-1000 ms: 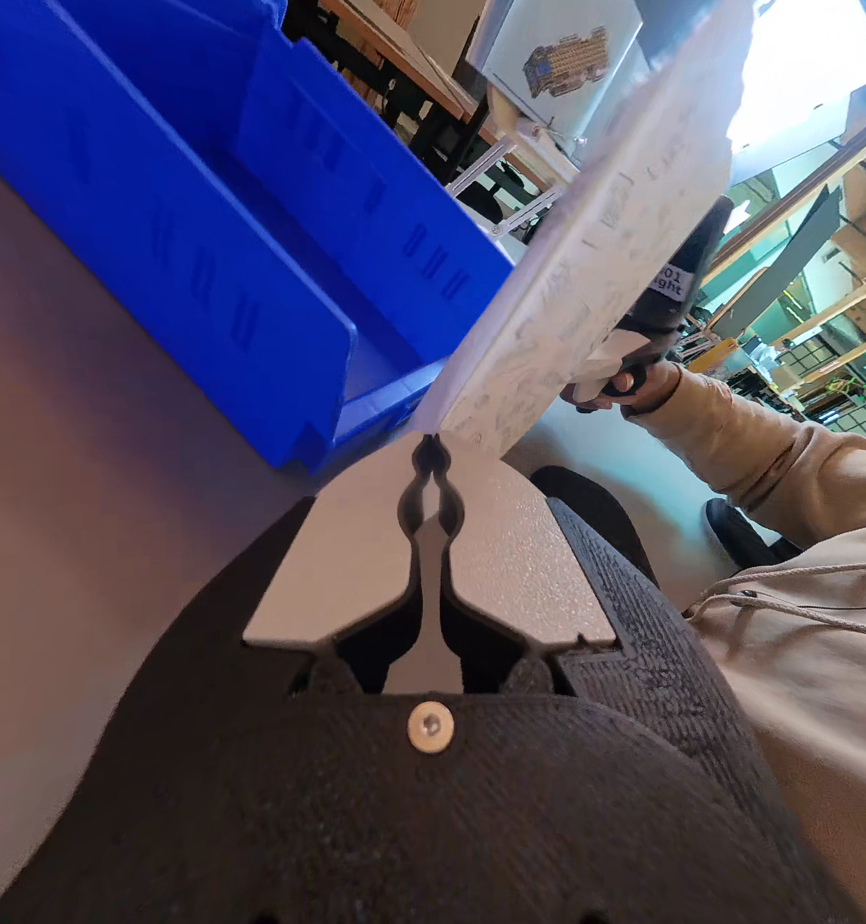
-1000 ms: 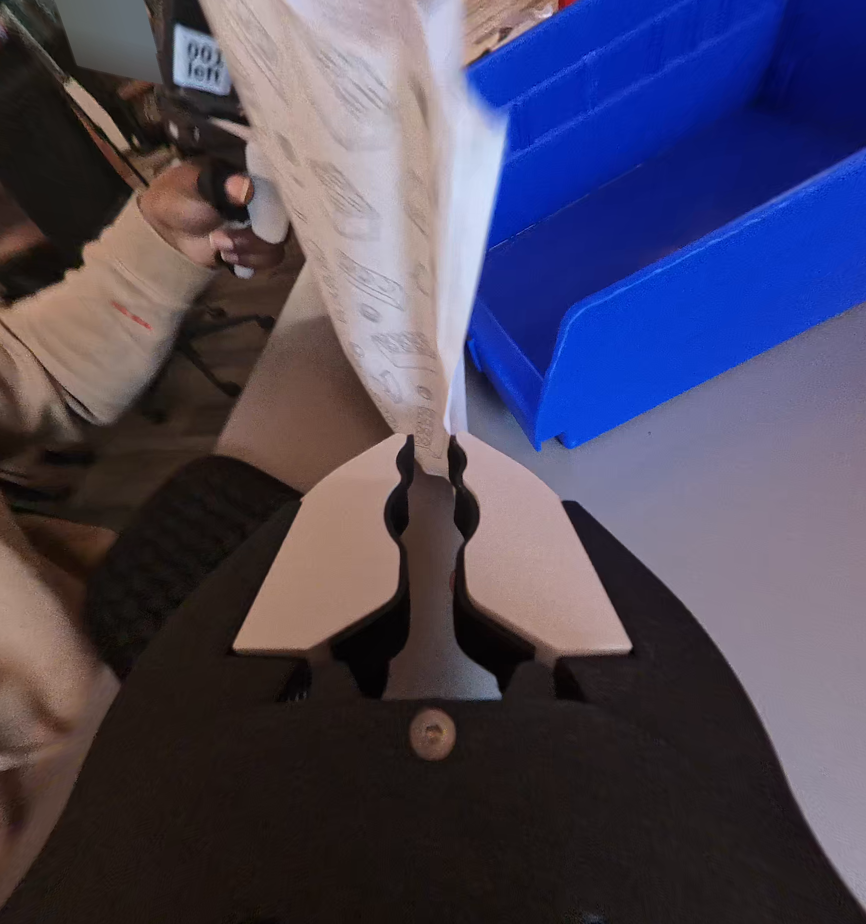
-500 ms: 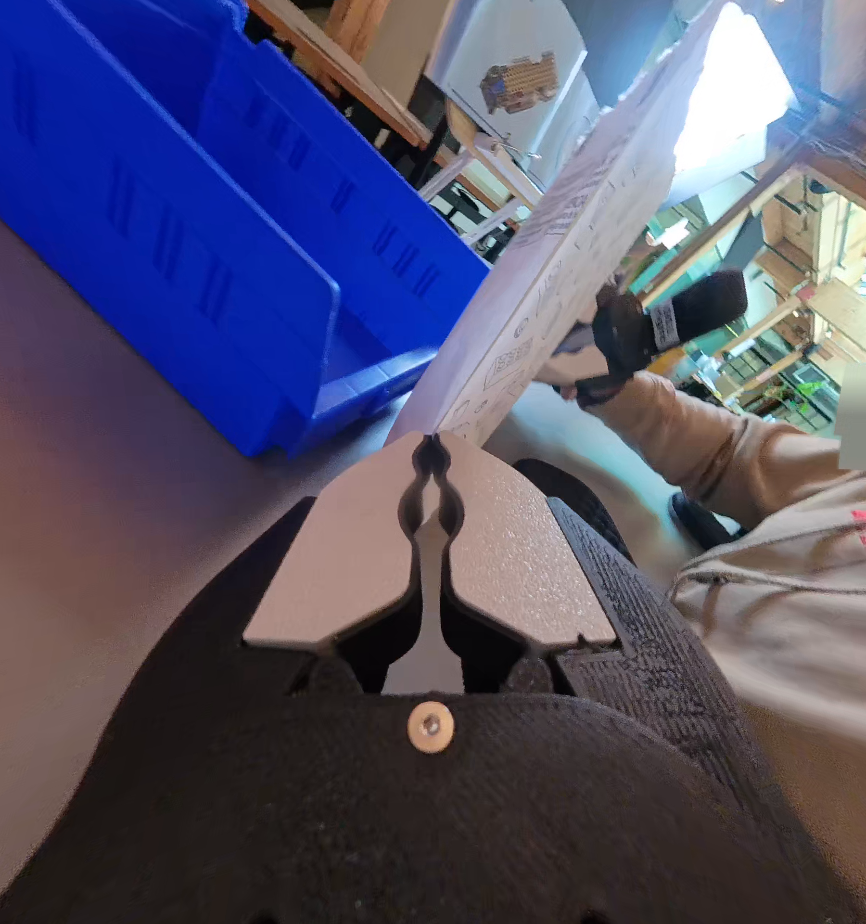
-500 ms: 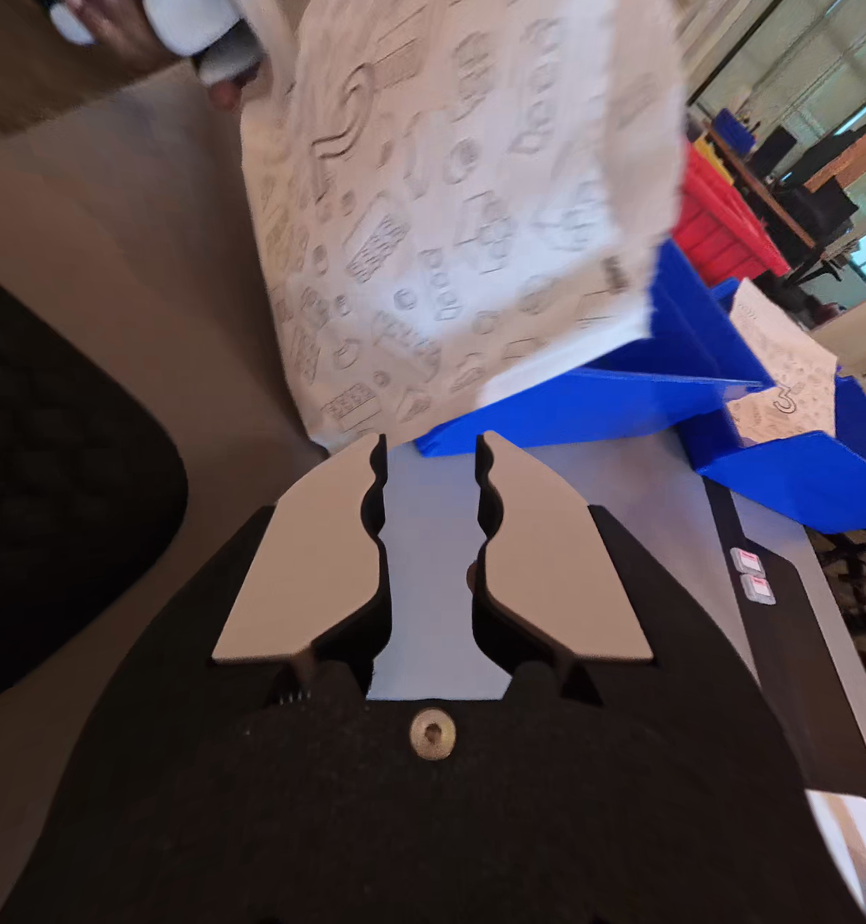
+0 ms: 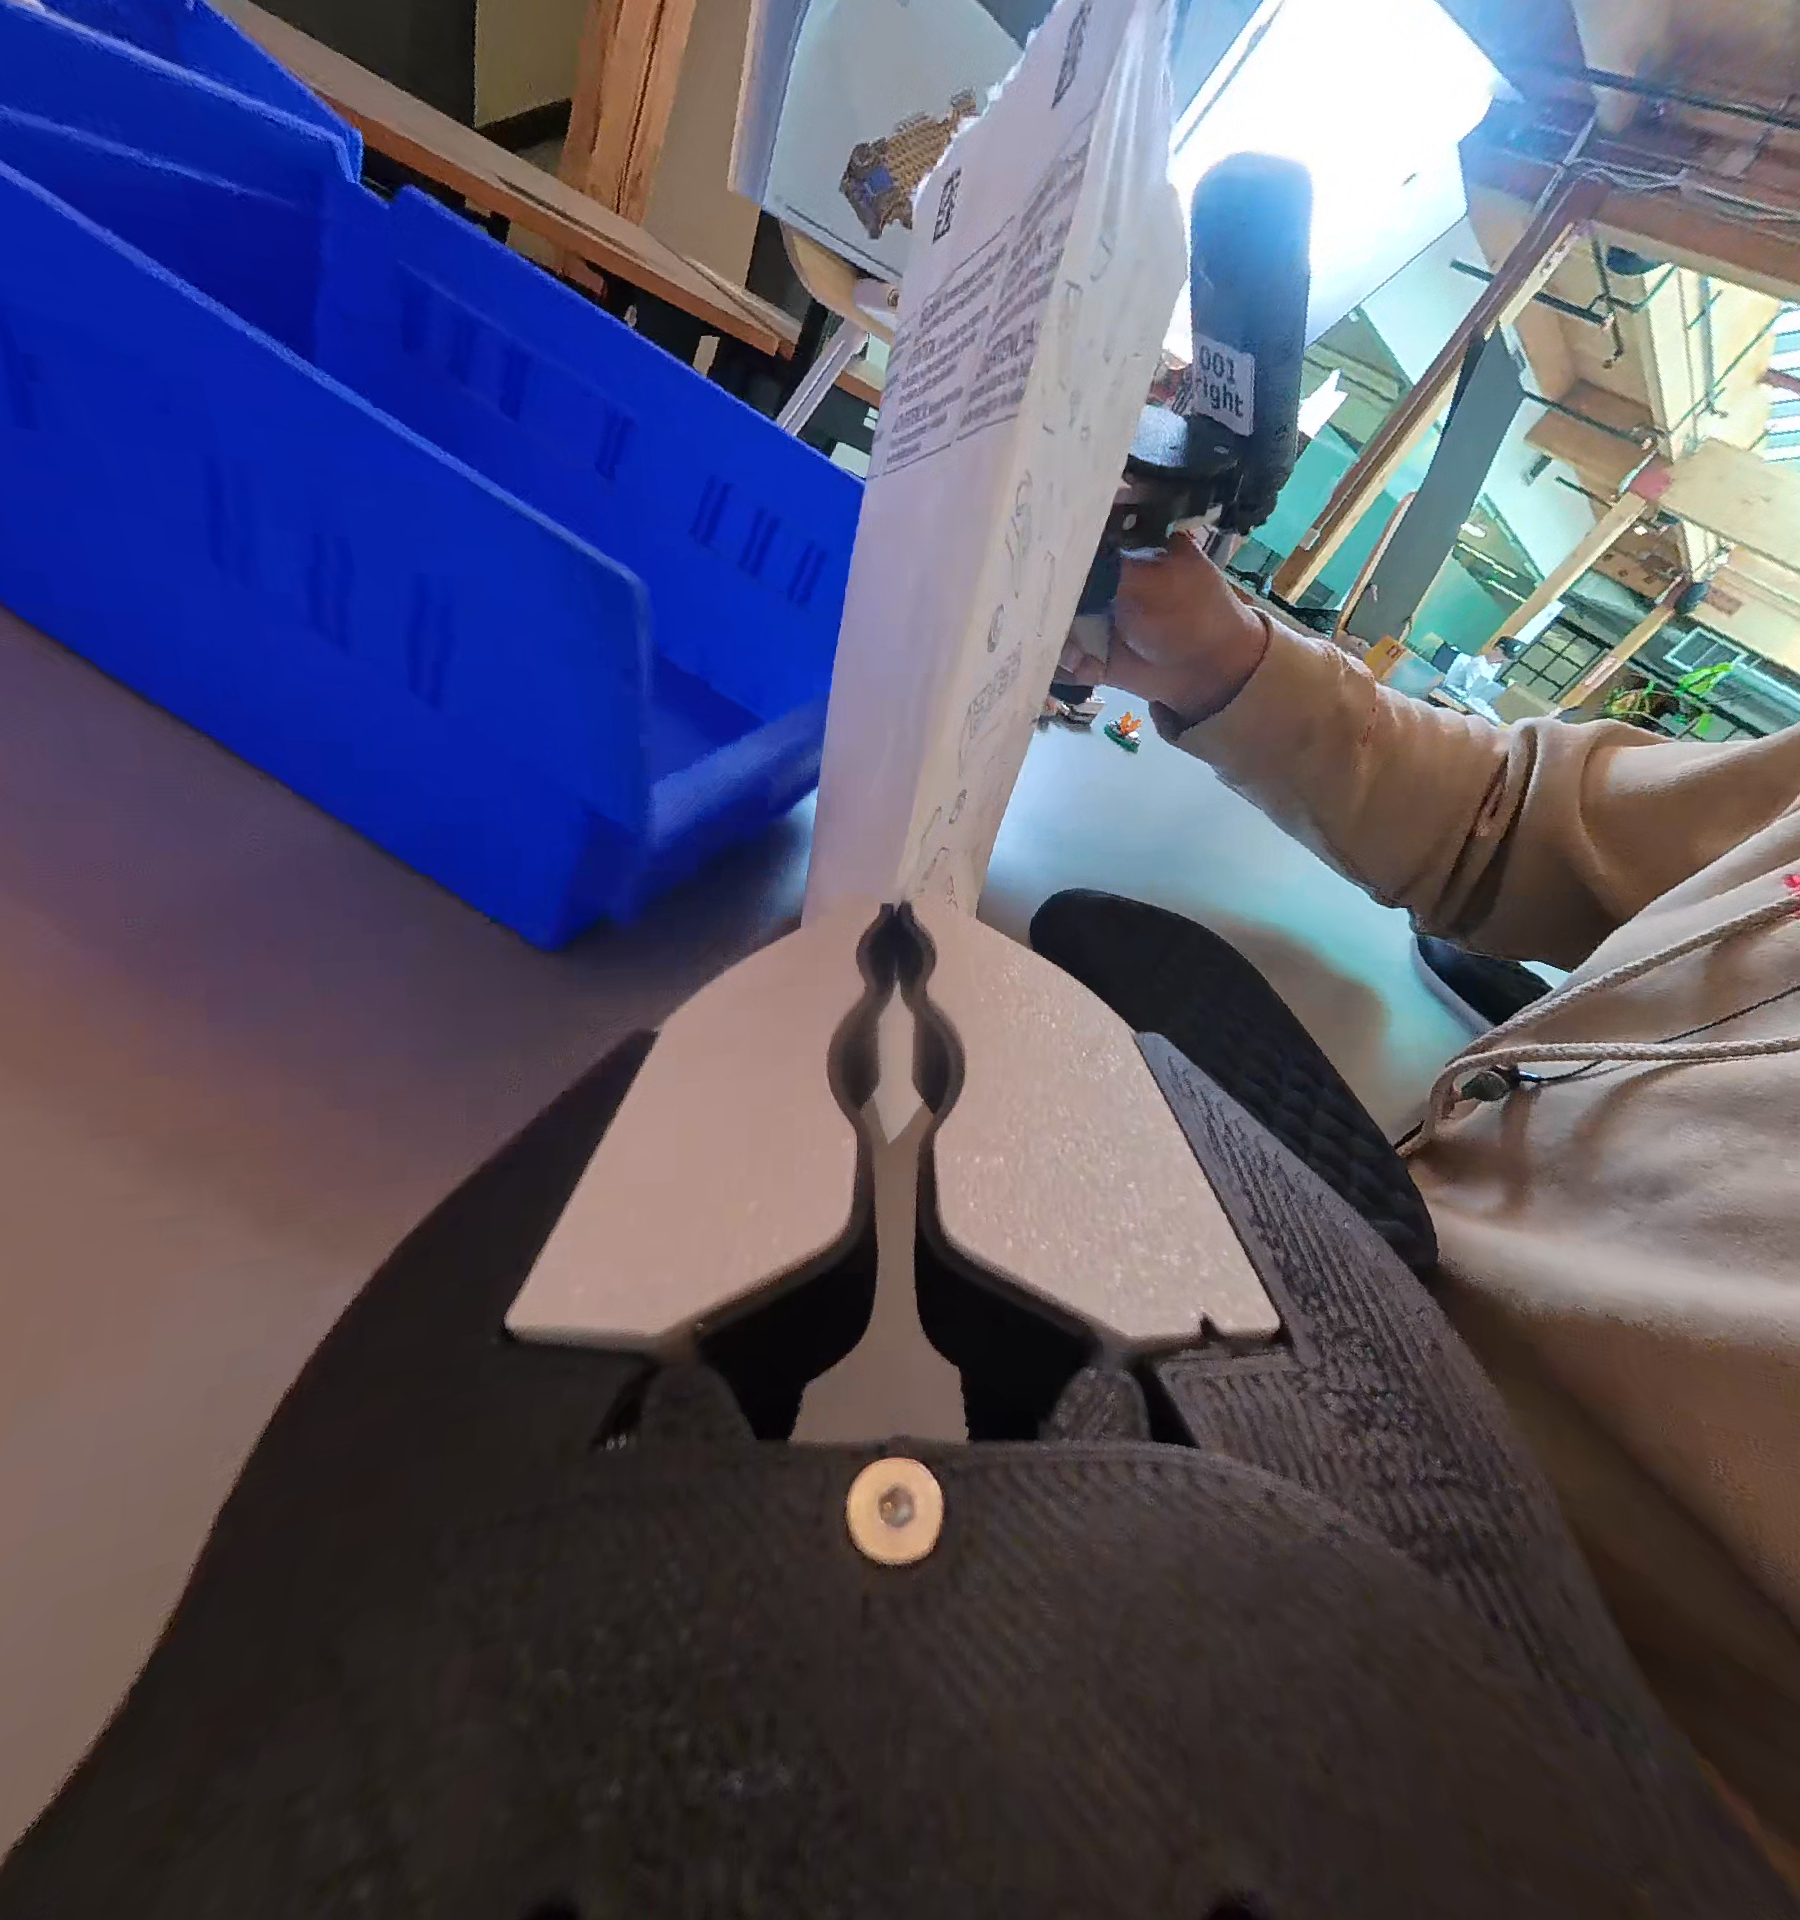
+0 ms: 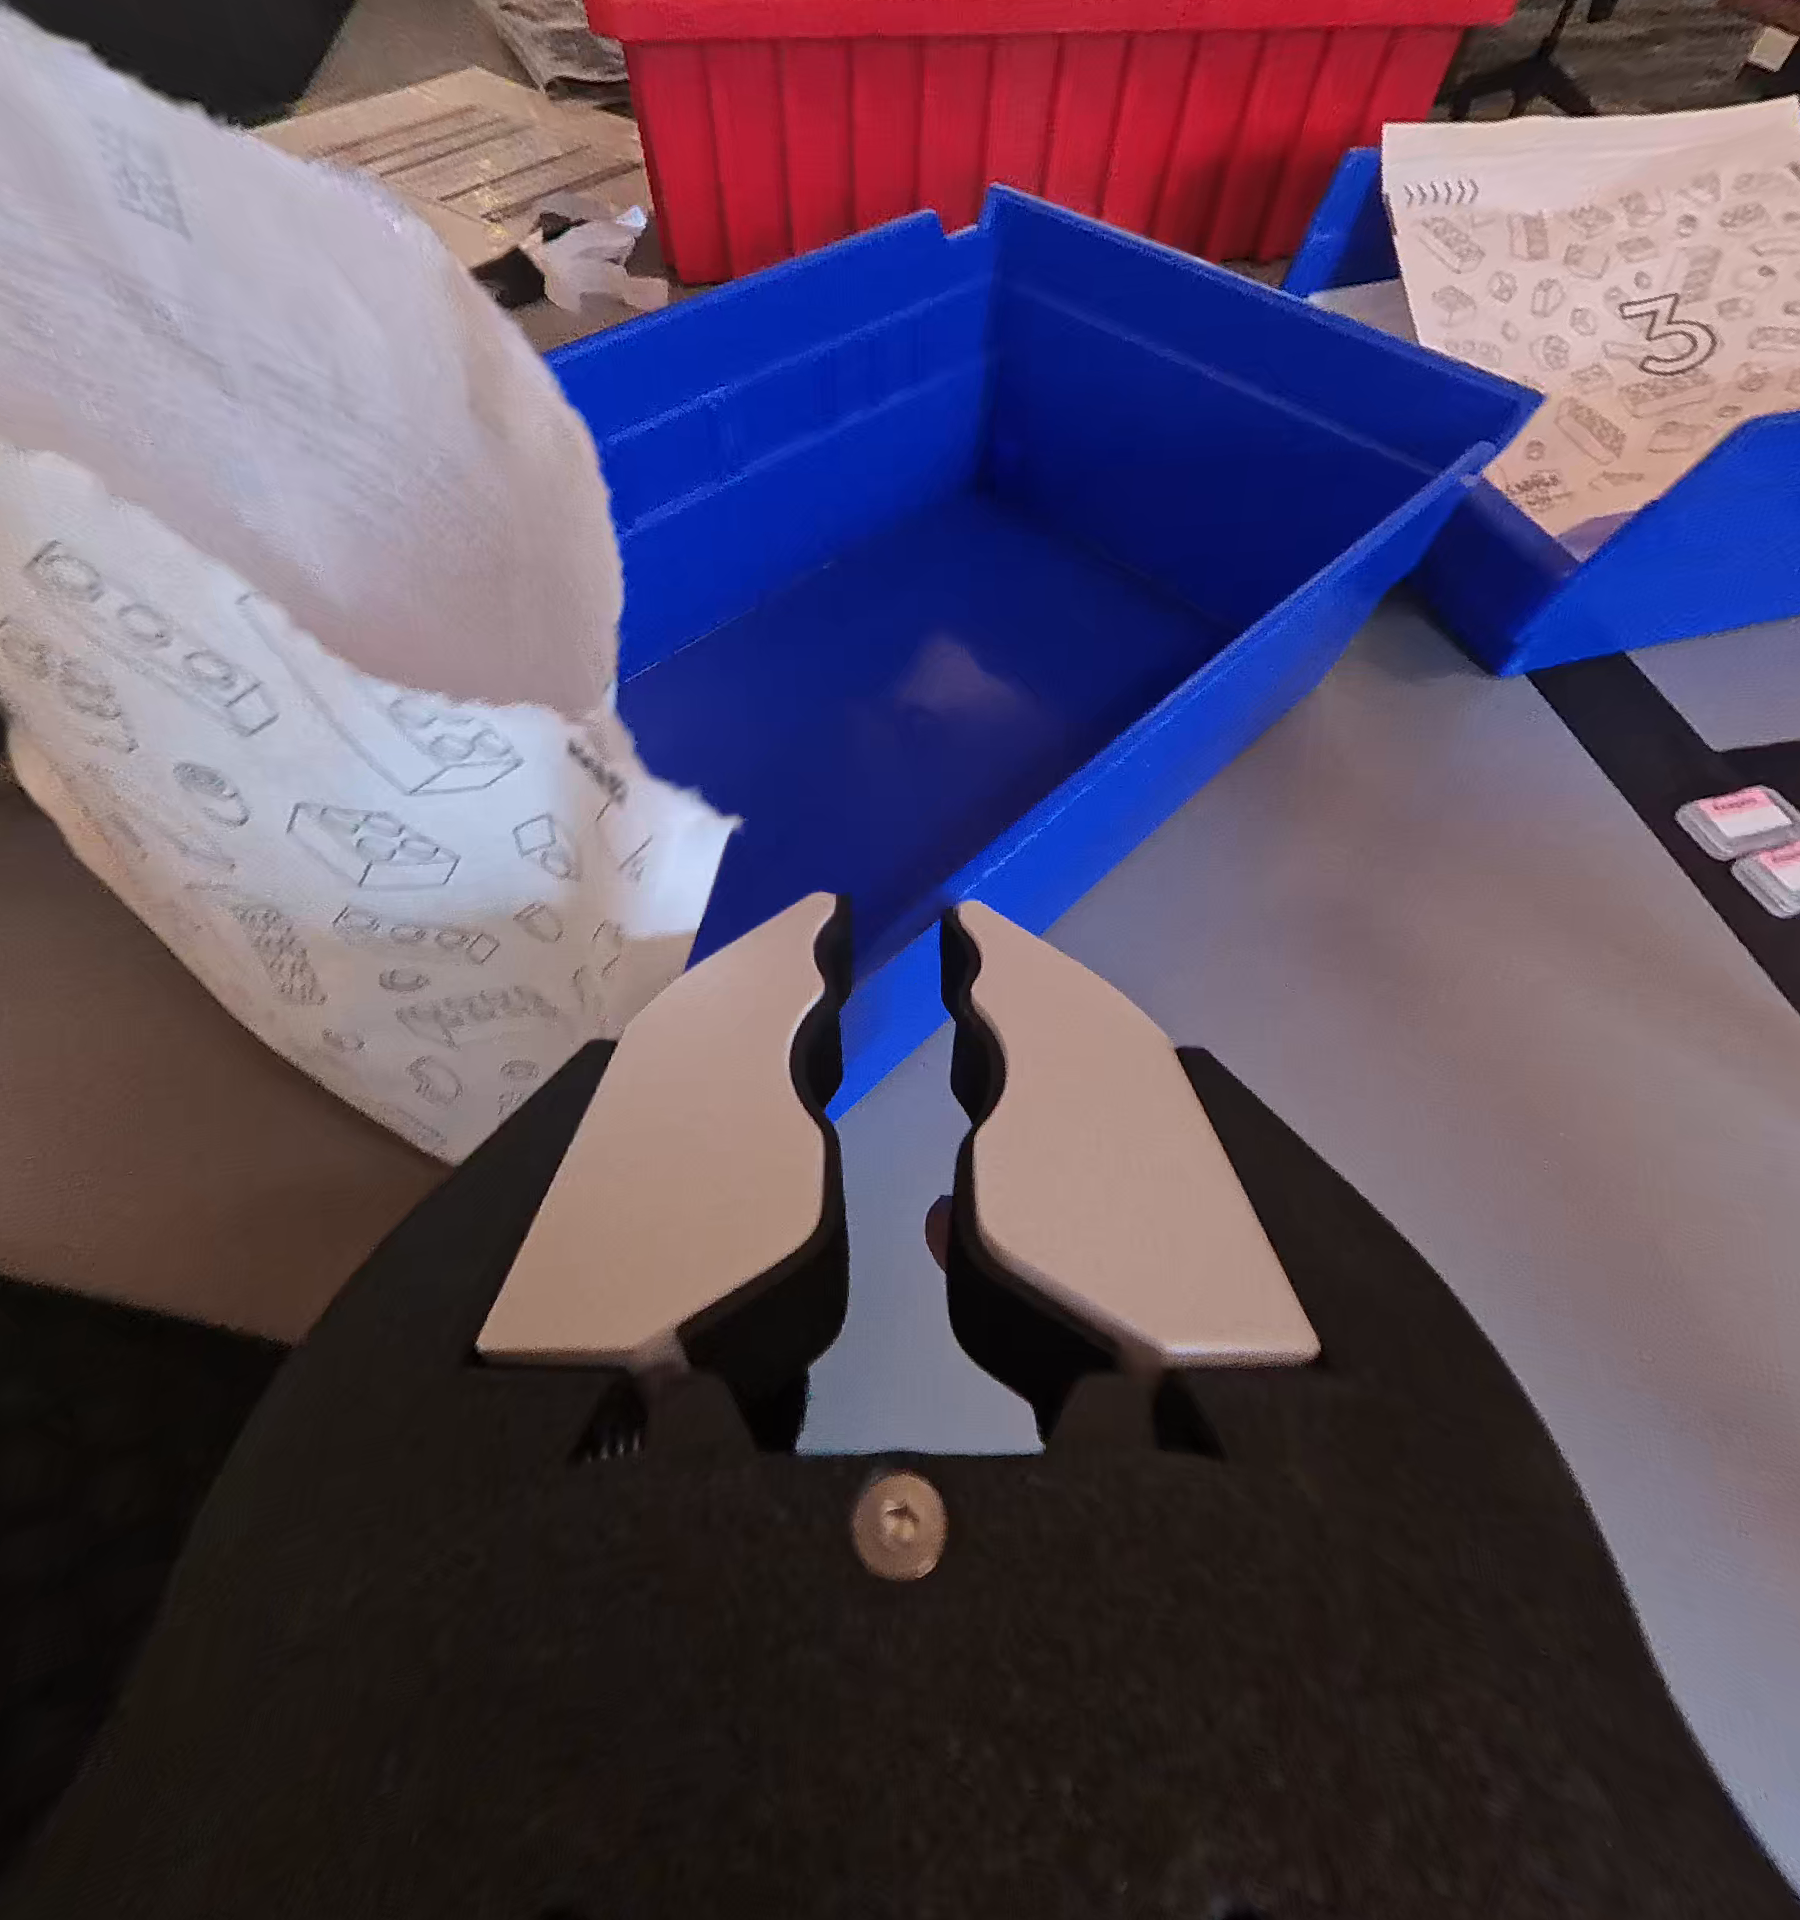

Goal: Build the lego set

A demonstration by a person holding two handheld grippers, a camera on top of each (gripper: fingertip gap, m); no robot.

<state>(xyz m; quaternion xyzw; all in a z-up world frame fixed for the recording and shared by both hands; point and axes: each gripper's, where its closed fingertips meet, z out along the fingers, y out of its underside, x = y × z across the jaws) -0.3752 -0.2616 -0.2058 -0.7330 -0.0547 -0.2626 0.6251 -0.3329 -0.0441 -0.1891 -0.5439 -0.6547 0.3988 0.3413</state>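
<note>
My left gripper (image 5: 896, 914) is shut on the bottom edge of a white paper bag printed with brick drawings (image 5: 989, 499), which stands up from the fingertips. The same bag (image 6: 252, 644) hangs at the left of the right wrist view, its torn edge over the near corner of a blue bin (image 6: 979, 582). My right gripper (image 6: 894, 935) is open with nothing between its pads, above the bin's front wall. The right gripper's handle (image 5: 1239, 343), in a hand, shows behind the bag in the left wrist view. The blue bin (image 5: 356, 582) lies left of the bag there.
A second blue bin (image 6: 1706, 582) at the right holds another printed bag (image 6: 1623, 312). A red crate (image 6: 1031, 114) stands behind. Two small labelled cases (image 6: 1769, 852) lie on a black strip at the right. The grey table (image 6: 1395, 1039) runs beneath. A person's beige sleeve (image 5: 1395, 769) is at the right. The left gripper's tips are roughly 25 cm from the right gripper's.
My right gripper let go of the bag's end, opened wide and then partly closed on air. It swung away to face the blue bin. My left gripper kept its hold and the bag stands more upright.
</note>
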